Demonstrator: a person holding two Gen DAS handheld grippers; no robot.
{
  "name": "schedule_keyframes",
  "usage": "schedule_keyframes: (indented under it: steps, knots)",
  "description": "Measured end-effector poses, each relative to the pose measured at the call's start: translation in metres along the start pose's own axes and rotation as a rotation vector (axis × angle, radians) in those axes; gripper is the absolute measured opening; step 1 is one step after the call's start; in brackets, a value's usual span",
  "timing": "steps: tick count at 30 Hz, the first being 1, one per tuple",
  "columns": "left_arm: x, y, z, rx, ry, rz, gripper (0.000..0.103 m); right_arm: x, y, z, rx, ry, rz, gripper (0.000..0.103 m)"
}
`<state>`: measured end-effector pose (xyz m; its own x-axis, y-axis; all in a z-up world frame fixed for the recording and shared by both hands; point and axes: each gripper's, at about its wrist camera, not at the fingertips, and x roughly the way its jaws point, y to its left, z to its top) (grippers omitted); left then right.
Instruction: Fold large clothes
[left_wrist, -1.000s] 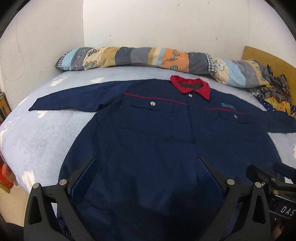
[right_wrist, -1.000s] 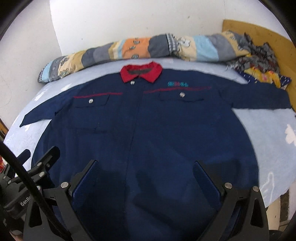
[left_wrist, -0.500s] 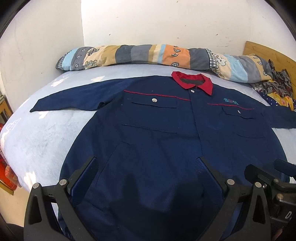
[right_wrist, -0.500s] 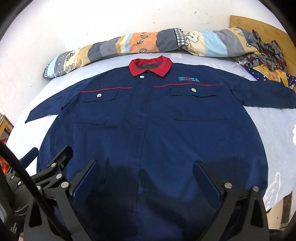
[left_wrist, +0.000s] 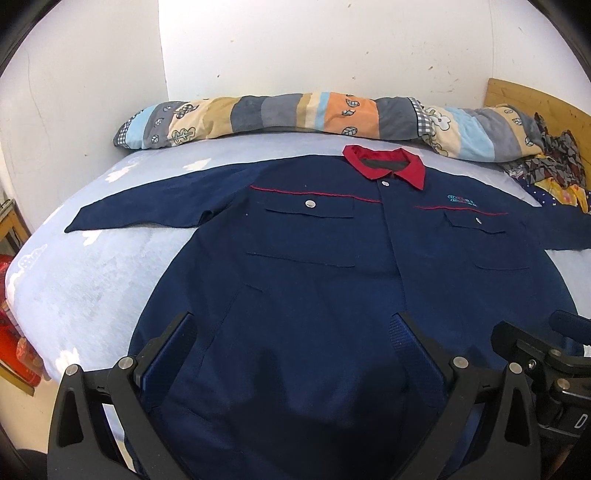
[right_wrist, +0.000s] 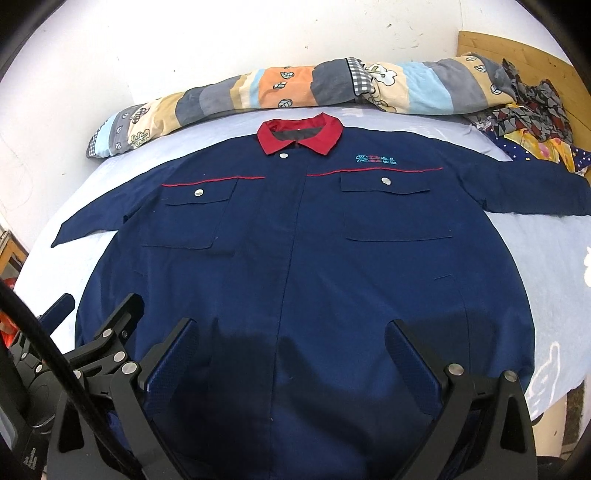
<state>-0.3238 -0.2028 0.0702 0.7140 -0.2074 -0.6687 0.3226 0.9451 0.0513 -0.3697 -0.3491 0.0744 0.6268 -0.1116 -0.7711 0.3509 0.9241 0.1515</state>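
A large navy work jacket (left_wrist: 314, 266) with a red collar (left_wrist: 384, 166) lies flat, front up, on the bed, both sleeves spread sideways. It also shows in the right wrist view (right_wrist: 295, 251), collar (right_wrist: 299, 133) at the far end. My left gripper (left_wrist: 293, 339) is open and empty, above the jacket's lower left part. My right gripper (right_wrist: 291, 343) is open and empty, above the lower middle near the hem. The right gripper's body shows at the lower right of the left wrist view (left_wrist: 546, 362); the left gripper's body shows at the lower left of the right wrist view (right_wrist: 103, 339).
The bed has a pale blue sheet (left_wrist: 92, 280). A rolled patchwork quilt (left_wrist: 295, 118) lies along the white wall. A heap of patterned clothes (right_wrist: 528, 125) sits at the far right by a wooden headboard (right_wrist: 517, 48). The bed's left edge drops to red items (left_wrist: 11, 347).
Both grippers have pulled back and risen slightly, so the jacket sits farther and more fully in view. The jacket has not moved. Both jaws stay open.
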Motion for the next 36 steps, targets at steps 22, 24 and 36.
schedule_keyframes:
  steps: [22, 24, 36]
  knots:
    - [-0.0032, -0.004, 0.0042, 0.005, -0.014, 0.012, 0.103, -0.0018, 0.0032, 0.0012, -0.004, -0.009, 0.004, 0.102]
    - [-0.0038, -0.0049, 0.0047, 0.008, -0.016, 0.013, 0.103, -0.002, 0.0029, 0.0005, -0.005, -0.01, 0.003, 0.102]
    - [-0.0061, -0.0065, 0.0038, 0.016, -0.023, 0.014, 0.103, -0.0035, 0.0005, -0.0004, -0.003, -0.017, 0.0, 0.102]
